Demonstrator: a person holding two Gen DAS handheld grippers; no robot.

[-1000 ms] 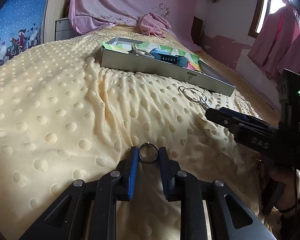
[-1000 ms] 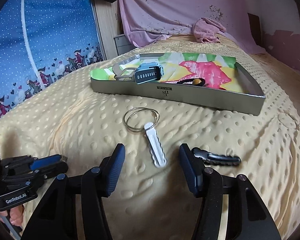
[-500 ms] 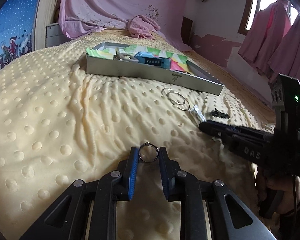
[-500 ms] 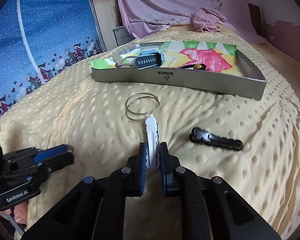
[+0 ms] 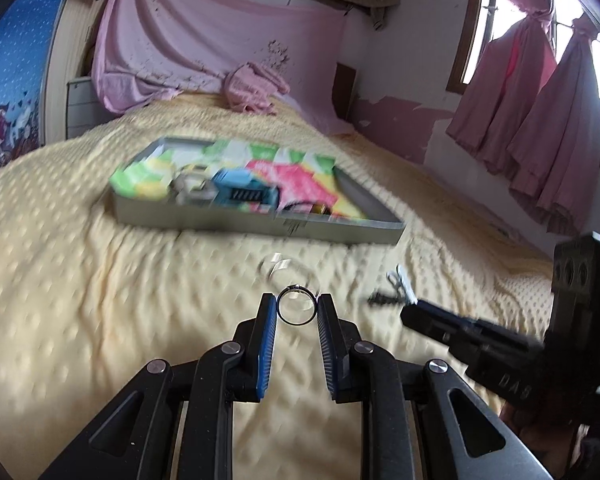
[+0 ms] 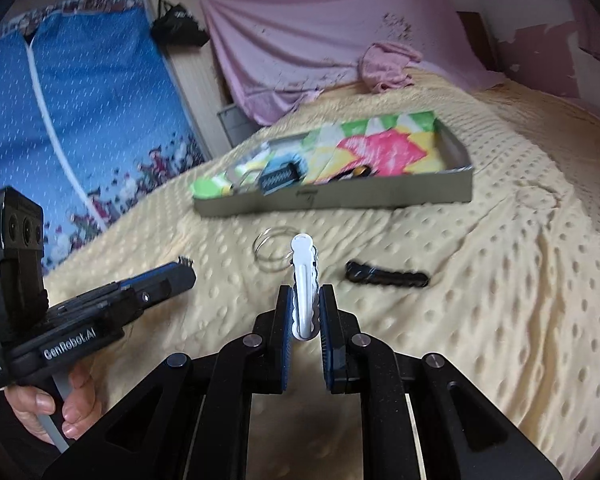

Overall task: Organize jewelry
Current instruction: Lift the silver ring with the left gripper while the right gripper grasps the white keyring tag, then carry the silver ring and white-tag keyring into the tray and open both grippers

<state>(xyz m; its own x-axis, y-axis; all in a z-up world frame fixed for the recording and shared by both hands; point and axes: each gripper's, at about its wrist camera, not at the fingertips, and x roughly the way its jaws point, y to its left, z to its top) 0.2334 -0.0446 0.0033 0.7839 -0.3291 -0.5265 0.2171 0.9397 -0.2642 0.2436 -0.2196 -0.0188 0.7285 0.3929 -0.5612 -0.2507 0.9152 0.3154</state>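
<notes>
**Ring in your left jaws, white clip in your right**

Left wrist view: your left gripper [image 5: 296, 310] pinches a small metal ring [image 5: 296, 311] between its blue pads, the ring standing upright and clear of the yellow dotted blanket [image 5: 100, 300]. Beyond it lies the shallow grey tray [image 5: 332, 232], blurred, with a blue item and colourful paper inside. To the right, your right gripper [image 5: 410, 308] holds its load above the bedding — a black hair clip [image 5: 382, 299] lies just beside its tip.

Right wrist view: your right gripper [image 6: 304, 308] is clamped on a white hair clip [image 6: 305, 276], pointing up and away. Wire hoops [image 6: 270, 254] lie on the blanket behind it, the black clip [image 6: 386, 275] to the right, the tray [image 6: 340, 198] farther back. At left, your left hand [image 6: 56, 408] grips the other tool's handle
</notes>
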